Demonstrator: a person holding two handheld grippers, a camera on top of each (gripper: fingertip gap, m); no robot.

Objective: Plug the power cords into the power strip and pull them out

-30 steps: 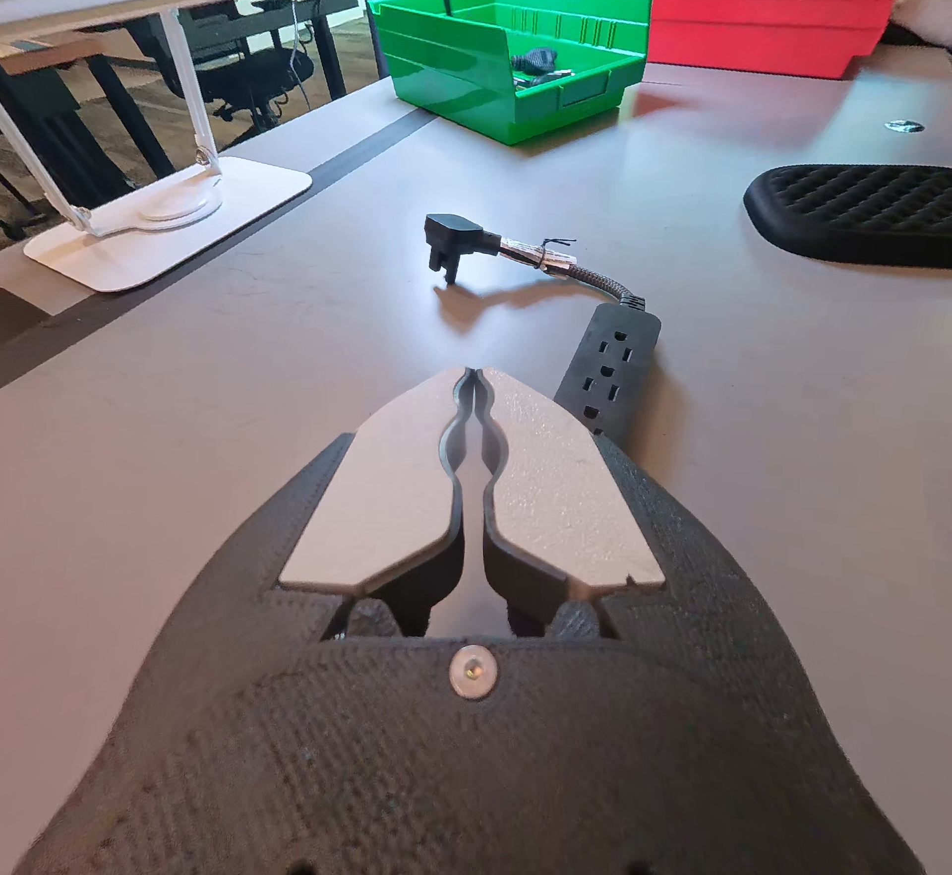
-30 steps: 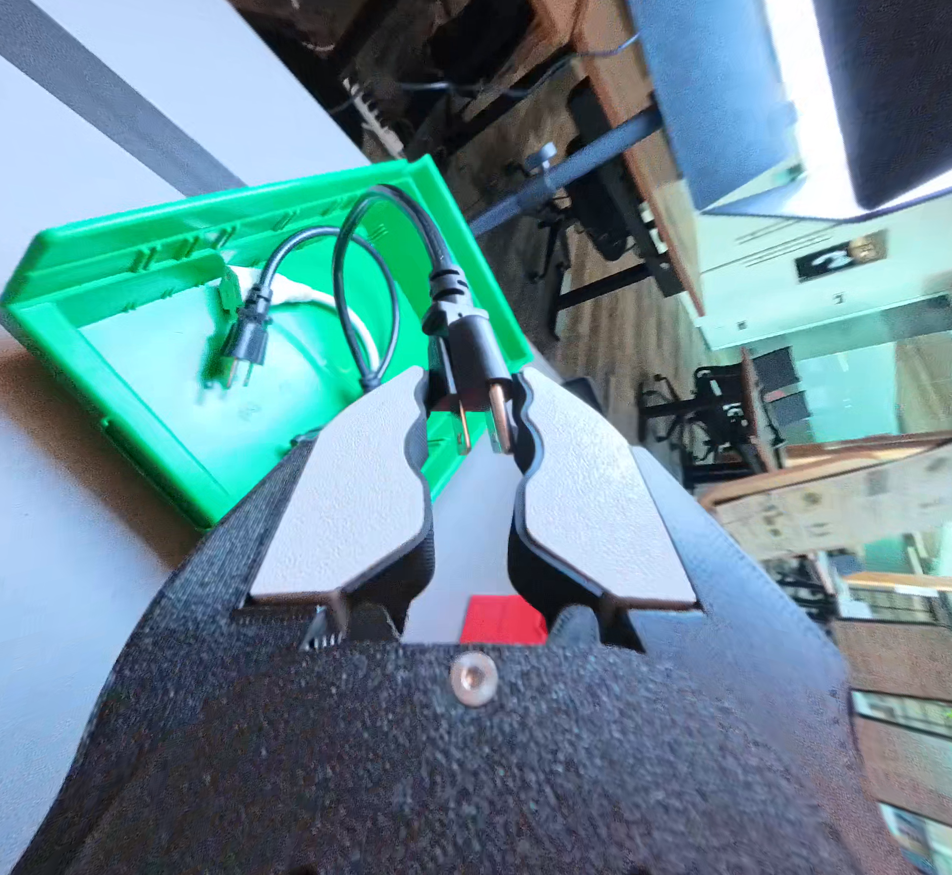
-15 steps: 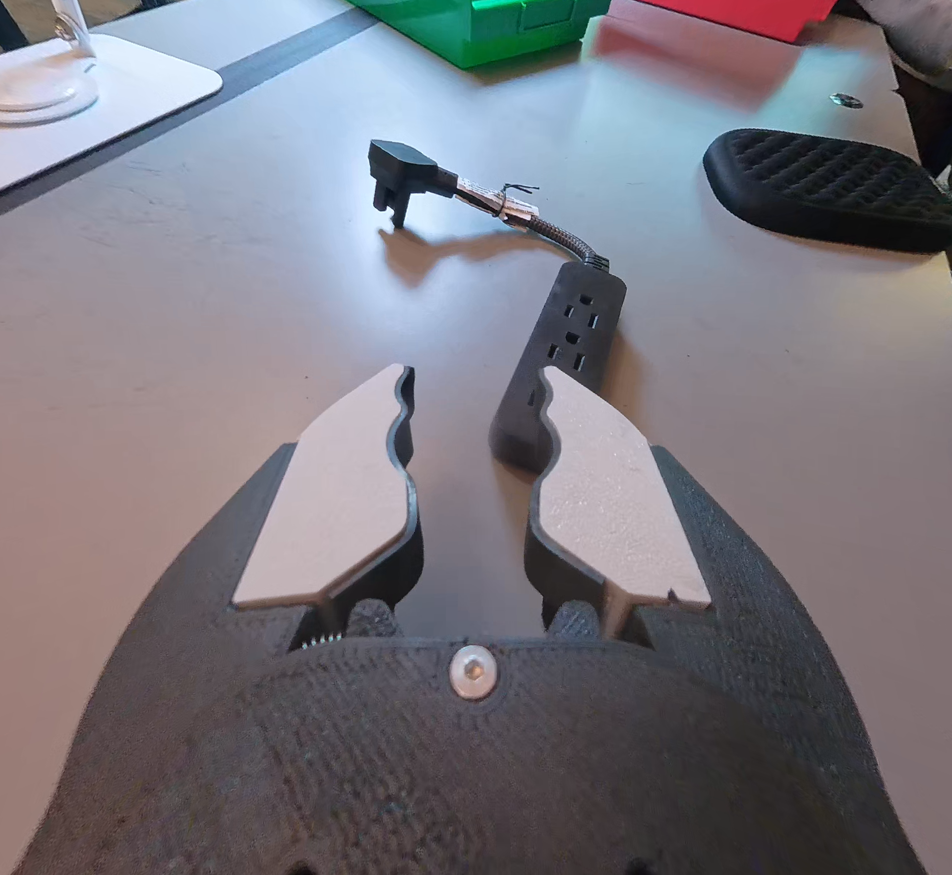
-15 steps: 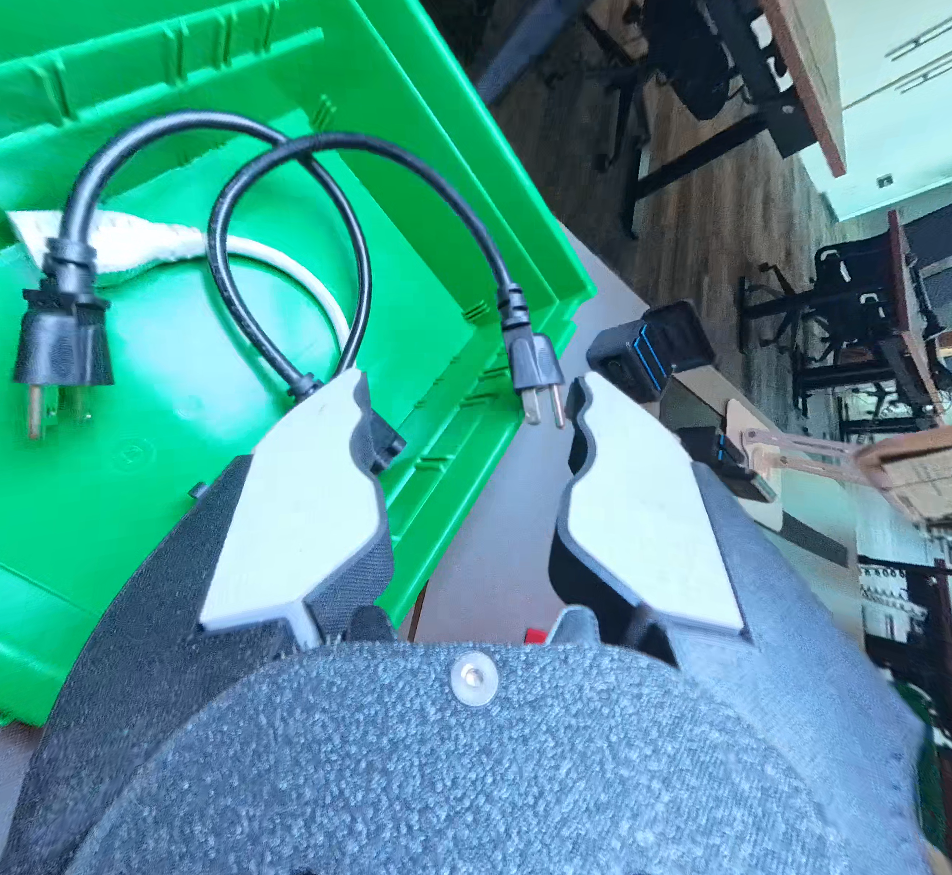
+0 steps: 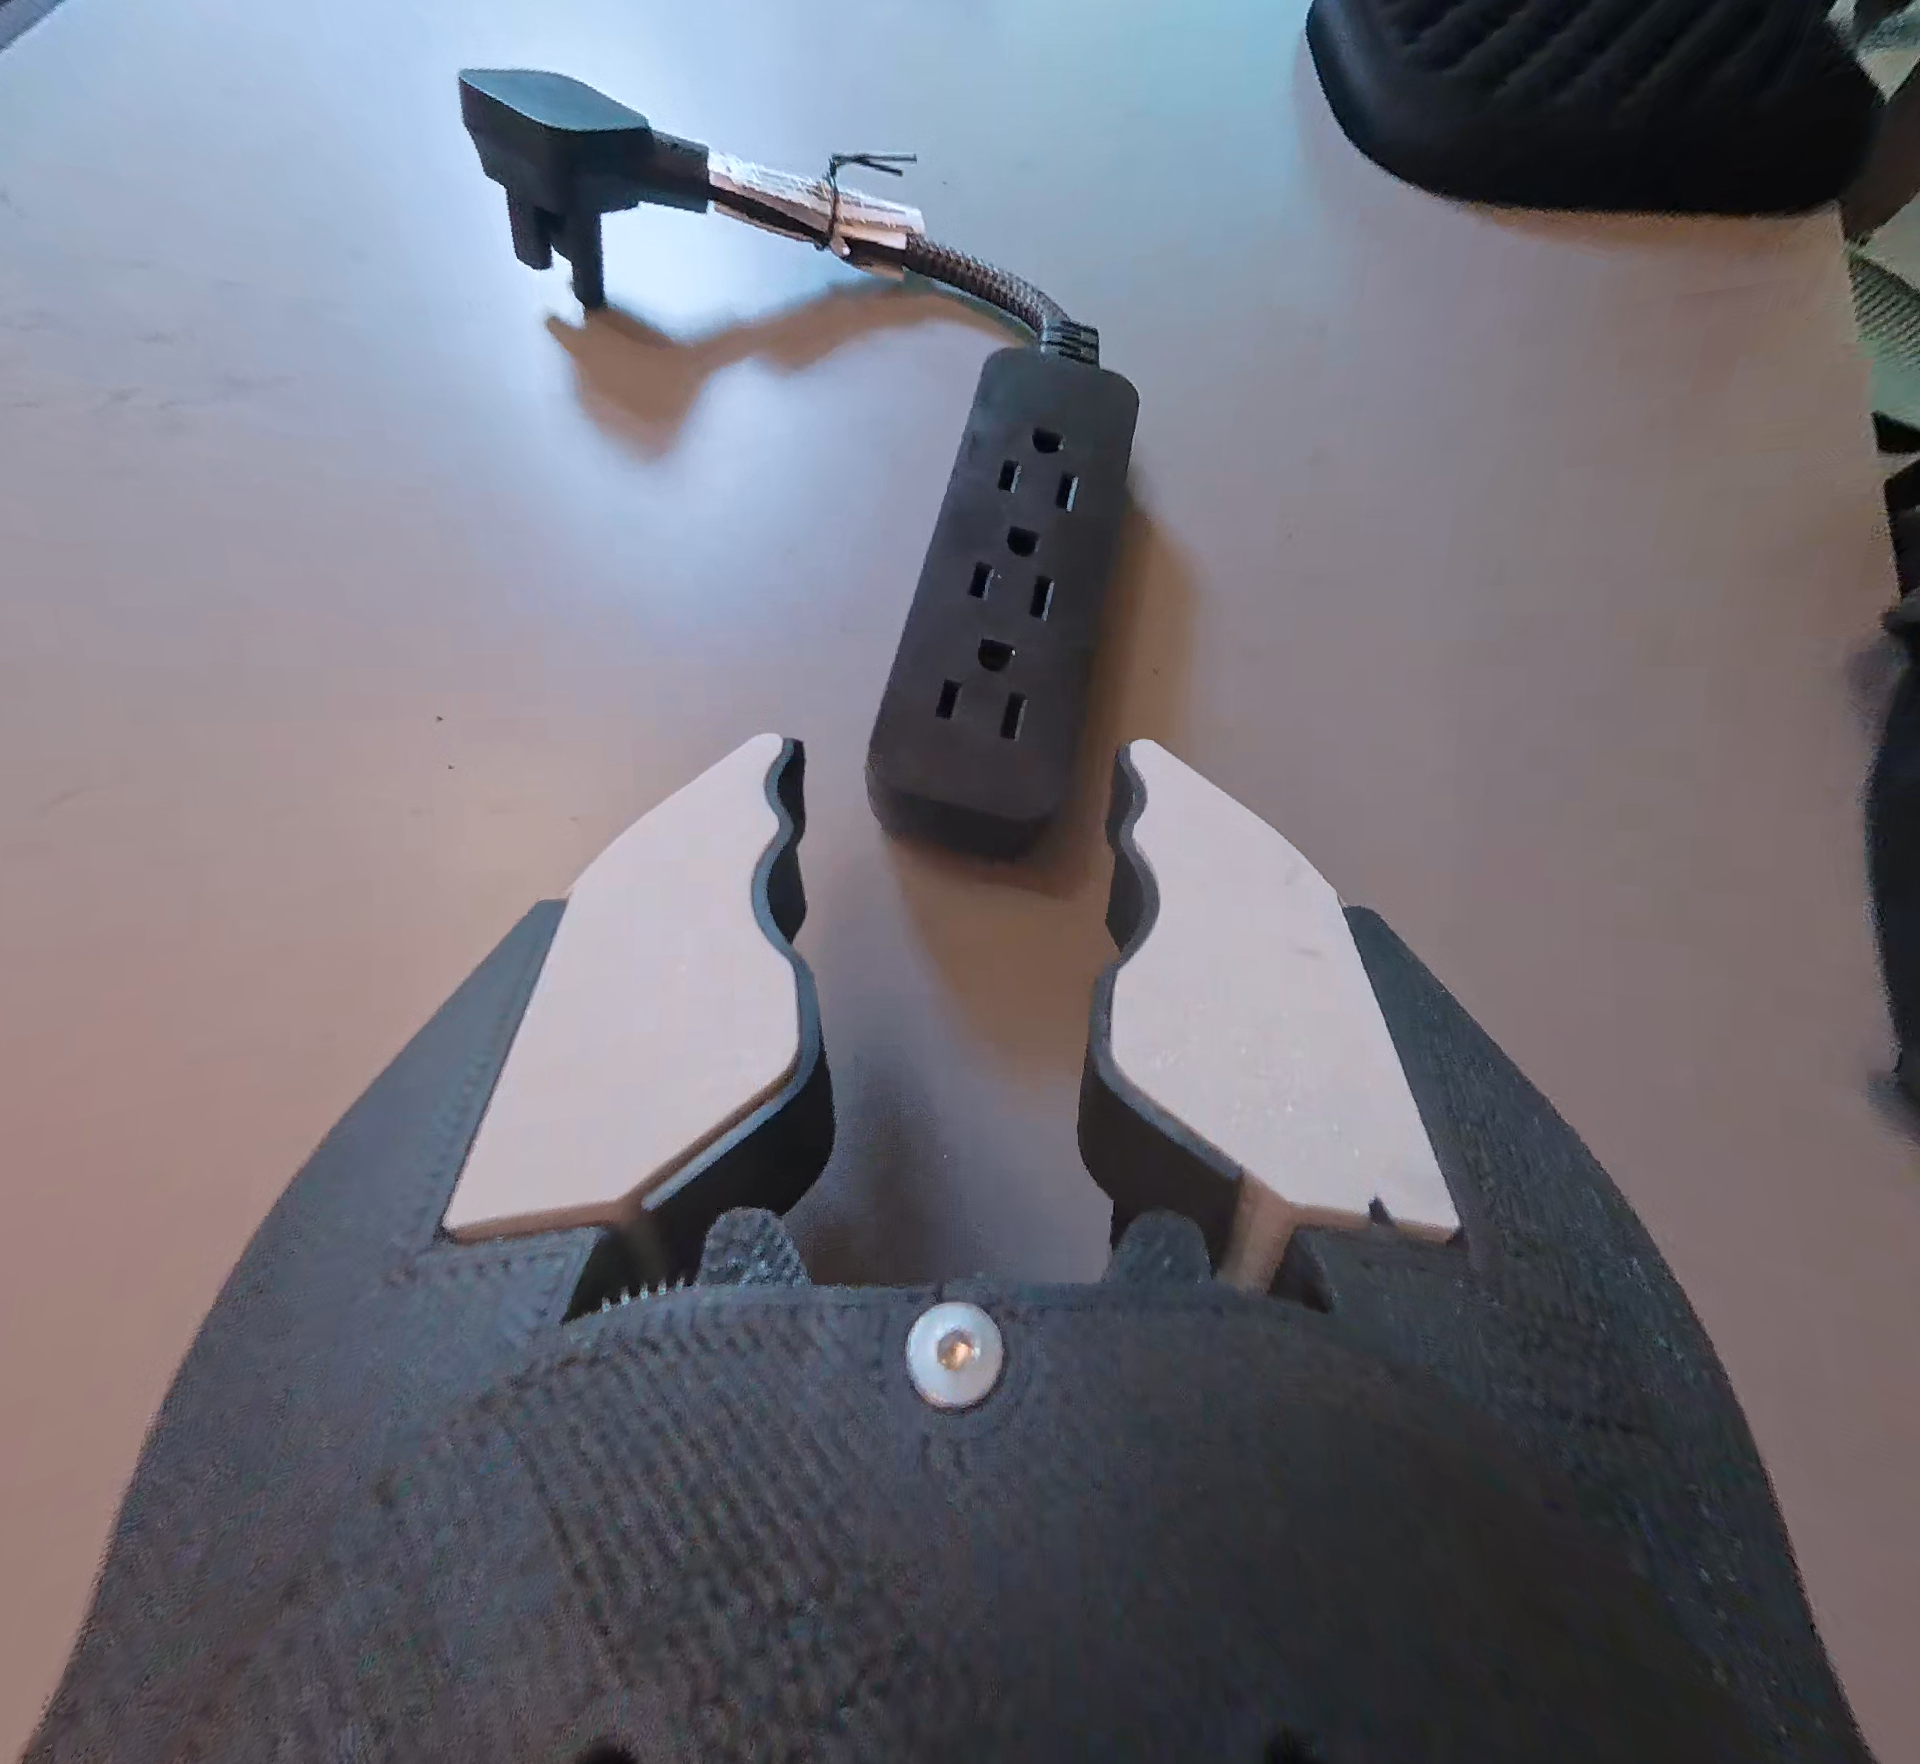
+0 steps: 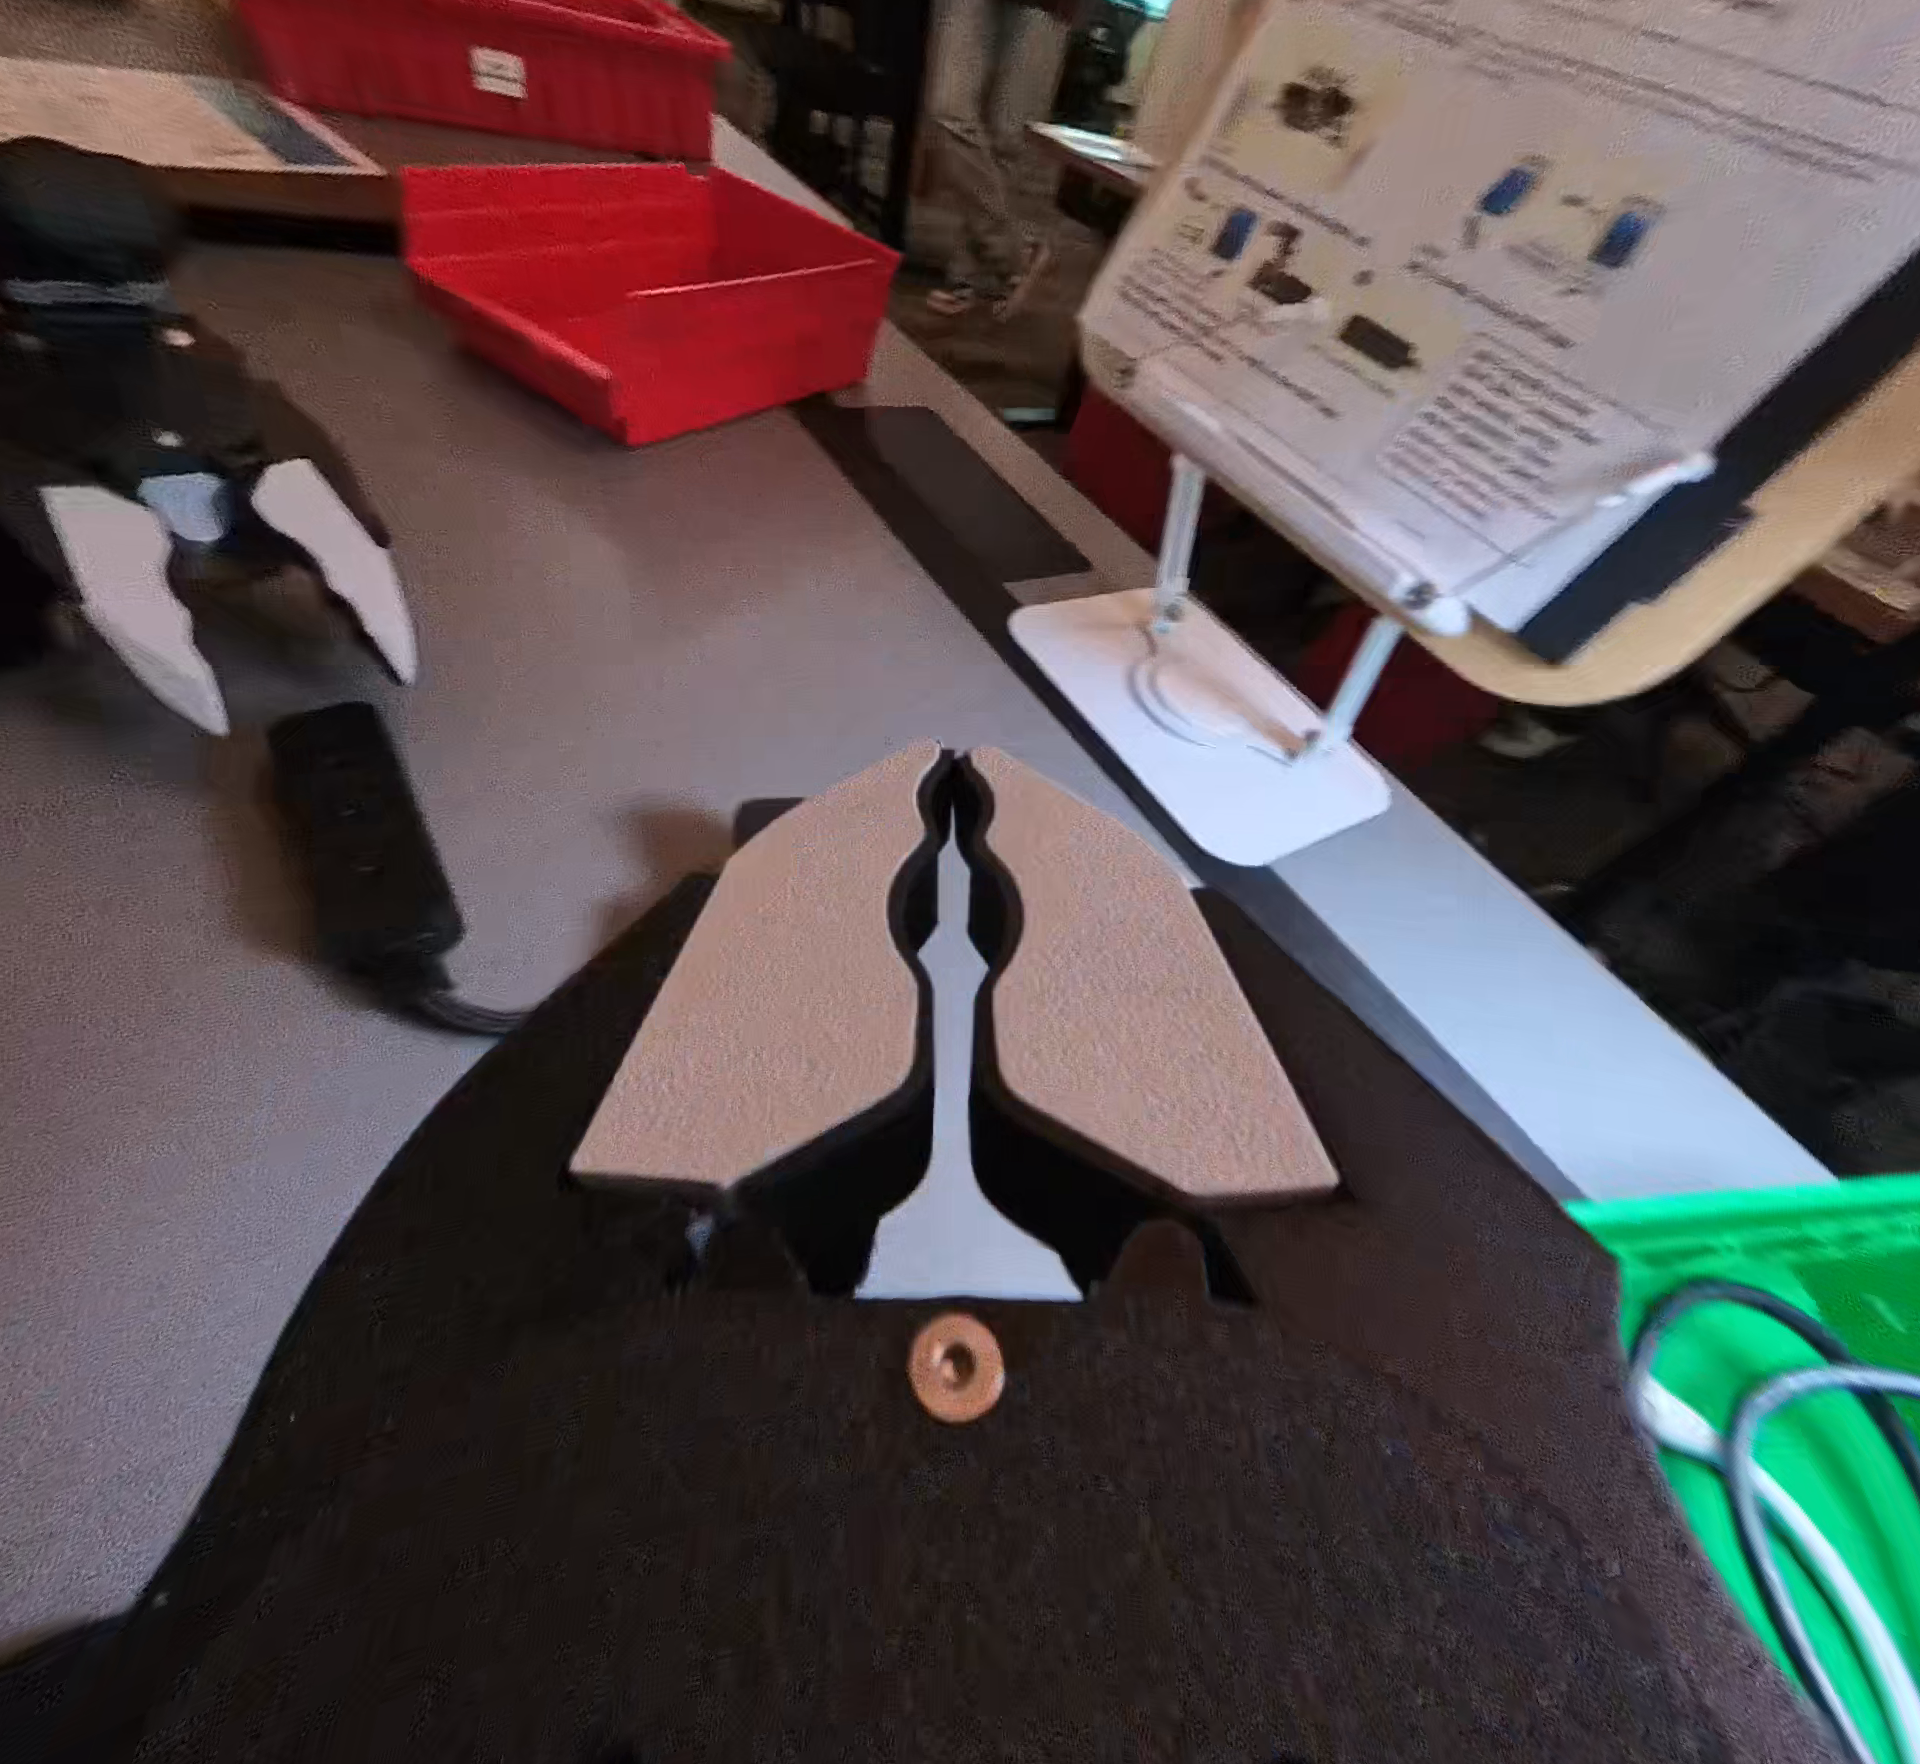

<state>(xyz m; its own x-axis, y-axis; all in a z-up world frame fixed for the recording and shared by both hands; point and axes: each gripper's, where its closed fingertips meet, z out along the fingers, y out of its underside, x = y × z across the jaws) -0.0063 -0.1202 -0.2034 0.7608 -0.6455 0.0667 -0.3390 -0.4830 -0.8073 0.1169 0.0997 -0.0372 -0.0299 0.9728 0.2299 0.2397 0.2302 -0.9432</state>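
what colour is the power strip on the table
Black, clearest in the left wrist view: power strip.

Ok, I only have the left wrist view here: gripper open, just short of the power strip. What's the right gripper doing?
Observer: The right gripper is shut and holds nothing.
Operator: Where are the cords?
Observer: Black and white cords lie in a green bin beside that gripper.
Operator: Anything else on the table?
Observer: A red bin stands beyond the power strip.
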